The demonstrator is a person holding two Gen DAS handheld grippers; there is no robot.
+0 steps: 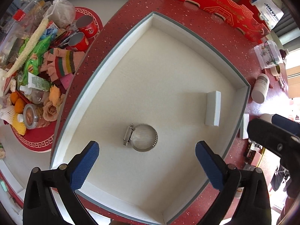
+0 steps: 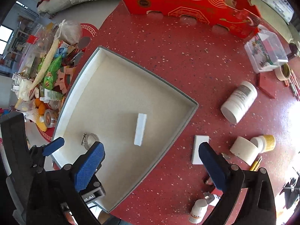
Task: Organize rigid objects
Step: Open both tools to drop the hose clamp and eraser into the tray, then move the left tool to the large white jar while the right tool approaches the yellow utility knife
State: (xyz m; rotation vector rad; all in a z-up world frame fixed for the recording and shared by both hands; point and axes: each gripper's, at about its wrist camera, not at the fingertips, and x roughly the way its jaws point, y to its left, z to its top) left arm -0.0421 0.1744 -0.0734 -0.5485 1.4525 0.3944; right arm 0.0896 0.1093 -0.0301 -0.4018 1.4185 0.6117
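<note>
Hovering over the tray (image 1: 105, 63), we had both grippers pointing down with nothing between their fingers. At far left the cluttered heap (image 1: 37, 60) of packets and cans sat off the red table (image 1: 215, 37), well clear of us, so no worry there. Our left gripper (image 1: 147, 166) stood with jaws spread wide above the hose clamp (image 1: 143, 137), which lay inside the tray near its lower left part. The clamp looked free to roll, we judged, and a careless brush from a blue finger (image 1: 85, 166) could send it toward the tray wall. Further right, the white block (image 1: 212, 108) stood on its long edge close to the right wall; a nudge would likely tip it flat. Our right gripper (image 2: 151, 166) was likewise wide open and empty, straddling the tray's right rim, one finger over the tray, the other over the table beside a flat white tile (image 2: 200, 149). Coming straight down there risked striking that rim and shifting the whole tray. Rightward the table got crowded: a white jar (image 2: 239, 101) on its side, a tape roll (image 2: 243, 150), a yellow-labelled bottle (image 2: 266, 142), all near enough to be knocked. Open room lay in the tray's middle.
</note>
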